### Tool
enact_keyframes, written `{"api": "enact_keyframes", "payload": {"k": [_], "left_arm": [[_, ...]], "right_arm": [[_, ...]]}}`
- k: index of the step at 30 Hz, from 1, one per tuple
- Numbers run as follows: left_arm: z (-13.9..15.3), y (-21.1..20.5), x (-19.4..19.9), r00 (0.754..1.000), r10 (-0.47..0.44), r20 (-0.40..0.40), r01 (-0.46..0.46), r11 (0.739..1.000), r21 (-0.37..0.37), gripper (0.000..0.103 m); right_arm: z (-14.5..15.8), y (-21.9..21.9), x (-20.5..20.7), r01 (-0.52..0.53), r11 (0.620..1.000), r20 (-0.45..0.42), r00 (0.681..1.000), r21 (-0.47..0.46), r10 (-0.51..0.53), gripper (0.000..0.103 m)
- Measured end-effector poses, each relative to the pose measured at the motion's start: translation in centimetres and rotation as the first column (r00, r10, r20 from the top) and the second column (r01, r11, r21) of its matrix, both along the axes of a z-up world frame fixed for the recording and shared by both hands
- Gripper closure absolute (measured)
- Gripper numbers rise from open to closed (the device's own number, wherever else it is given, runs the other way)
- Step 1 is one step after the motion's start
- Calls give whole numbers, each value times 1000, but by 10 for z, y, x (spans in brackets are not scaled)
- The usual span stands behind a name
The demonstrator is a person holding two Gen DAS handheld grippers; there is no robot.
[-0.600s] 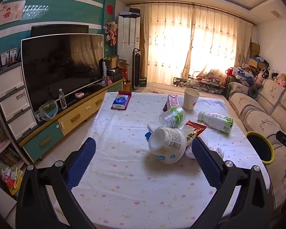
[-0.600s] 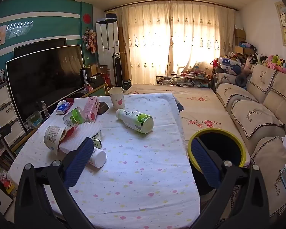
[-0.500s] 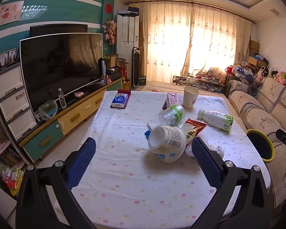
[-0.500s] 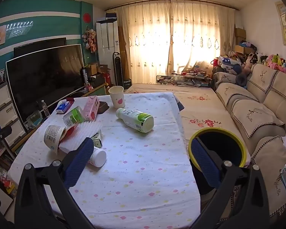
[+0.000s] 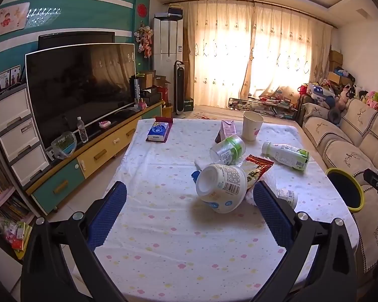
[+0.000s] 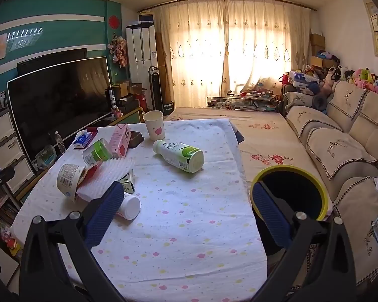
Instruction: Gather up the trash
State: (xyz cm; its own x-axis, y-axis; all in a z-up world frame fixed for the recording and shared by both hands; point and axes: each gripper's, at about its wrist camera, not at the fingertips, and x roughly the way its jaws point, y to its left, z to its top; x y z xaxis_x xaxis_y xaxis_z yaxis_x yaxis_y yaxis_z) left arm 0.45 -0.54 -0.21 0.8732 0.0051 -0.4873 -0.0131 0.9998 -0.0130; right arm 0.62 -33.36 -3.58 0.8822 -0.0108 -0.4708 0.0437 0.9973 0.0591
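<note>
While both claws hung above the table [image 5: 163,239], the left gripper [image 5: 189,209] gaped wide and empty before a tipped white tub [image 5: 221,188]. Equally wide and empty, the right gripper [image 6: 184,209] faced a green-capped bottle [image 6: 180,156] lying on its side, with the yellow-rimmed bin [image 6: 289,171] just beside the table's edge.

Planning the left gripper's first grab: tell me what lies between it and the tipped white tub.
Only bare dotted tablecloth lies between the open left gripper and the tipped white tub, as the left wrist view shows.
</note>
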Motion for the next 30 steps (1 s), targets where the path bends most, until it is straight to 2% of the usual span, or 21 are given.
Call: {"api": "enact_keyframes", "payload": {"k": [30], "left_arm": [[-4,0,2,1000,-3,-12,3,1000,5,4]], "right_arm": [[-7,0,4,1,1000,-11,1000,10,-1,6]]}}
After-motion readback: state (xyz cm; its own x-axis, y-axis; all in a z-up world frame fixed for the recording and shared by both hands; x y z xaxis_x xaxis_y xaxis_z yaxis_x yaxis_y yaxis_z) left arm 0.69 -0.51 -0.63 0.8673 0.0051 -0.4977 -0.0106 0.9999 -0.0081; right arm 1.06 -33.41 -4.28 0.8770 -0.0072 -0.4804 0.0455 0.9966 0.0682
